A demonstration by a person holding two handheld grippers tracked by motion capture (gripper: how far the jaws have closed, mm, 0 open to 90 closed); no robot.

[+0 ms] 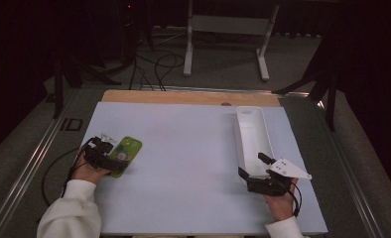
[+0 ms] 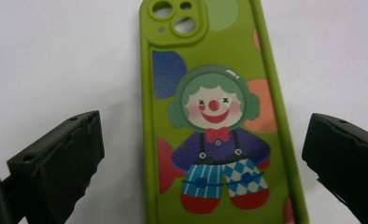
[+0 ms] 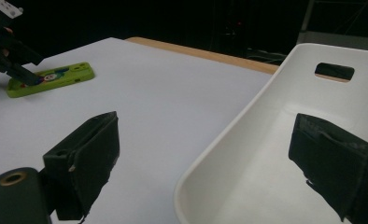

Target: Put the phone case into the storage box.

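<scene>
Straddling the green phone case [image 2: 215, 121], my left gripper [image 2: 205, 154] stood wide open, gripping nothing, poised to clamp its long edges. Well right of the case, my right gripper [image 3: 205, 154] bracketed the white bin's [image 3: 247, 154] near rim, open, steadying nothing yet.

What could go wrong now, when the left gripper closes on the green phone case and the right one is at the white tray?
The phone case lies flat between the open left gripper; the jaws may slide over its thin edges and push it away. The right gripper straddles the tray rim, so closing may tip or drag the tray.
</scene>
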